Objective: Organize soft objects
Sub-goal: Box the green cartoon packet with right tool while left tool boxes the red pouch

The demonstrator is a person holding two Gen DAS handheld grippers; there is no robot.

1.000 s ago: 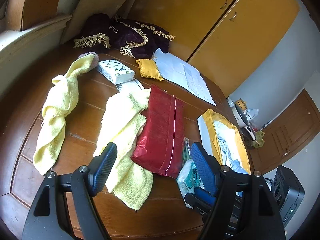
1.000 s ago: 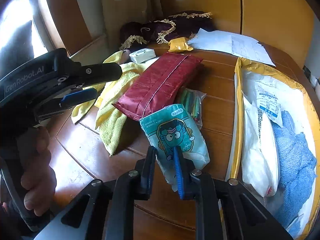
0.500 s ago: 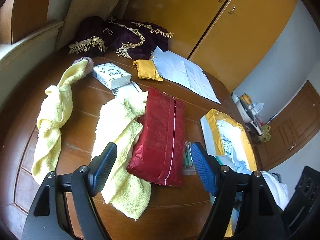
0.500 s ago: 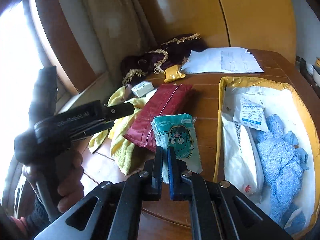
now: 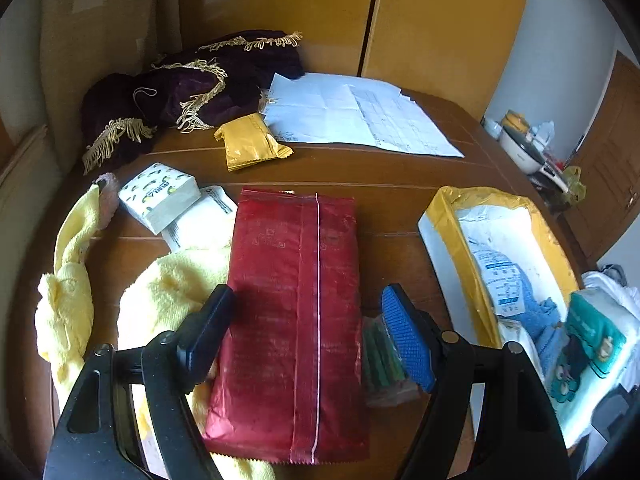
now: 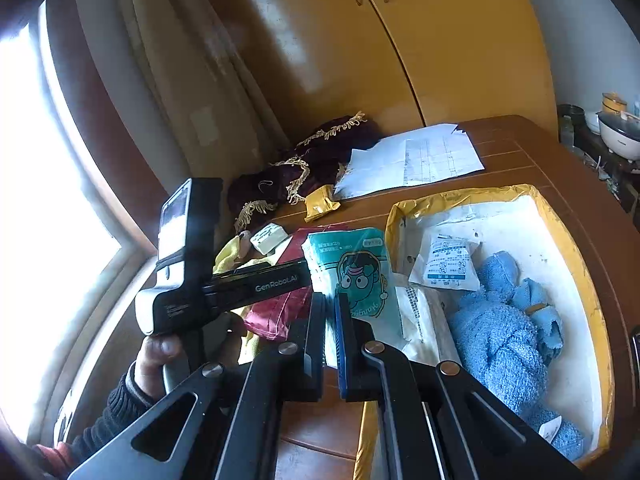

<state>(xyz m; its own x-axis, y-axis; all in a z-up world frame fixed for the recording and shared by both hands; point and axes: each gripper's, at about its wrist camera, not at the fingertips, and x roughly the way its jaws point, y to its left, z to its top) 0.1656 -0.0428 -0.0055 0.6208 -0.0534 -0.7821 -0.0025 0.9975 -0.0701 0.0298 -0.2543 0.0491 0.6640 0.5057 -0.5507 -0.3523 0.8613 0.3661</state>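
Carrying the teal tissue pack (image 6: 356,276), the right hand-held gripper (image 6: 330,340) pinches its lower edge, holding it above the yellow-rimmed tray (image 6: 576,264) at the counter's right edge. Next: lower and release. The left hand-held gripper (image 5: 306,344) gapes wide over the red pouch (image 5: 296,312), gripping nothing.

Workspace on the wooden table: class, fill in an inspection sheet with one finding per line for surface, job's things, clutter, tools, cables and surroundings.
Surface: brown wooden table, crowded.
Job's things: teal tissue pack held over the yellow-rimmed white box; blue towel inside the box; red packet lying partly on a yellow towel; second yellow towel at the table's left.
Clutter: papers, small yellow packet, white tissue pack, fringed maroon cloth.
Tools: left tool open over the red packet; right tool shut on the teal tissue pack.
Cables: nothing seen.
Surroundings: yellow cupboards, curtain, bright window.
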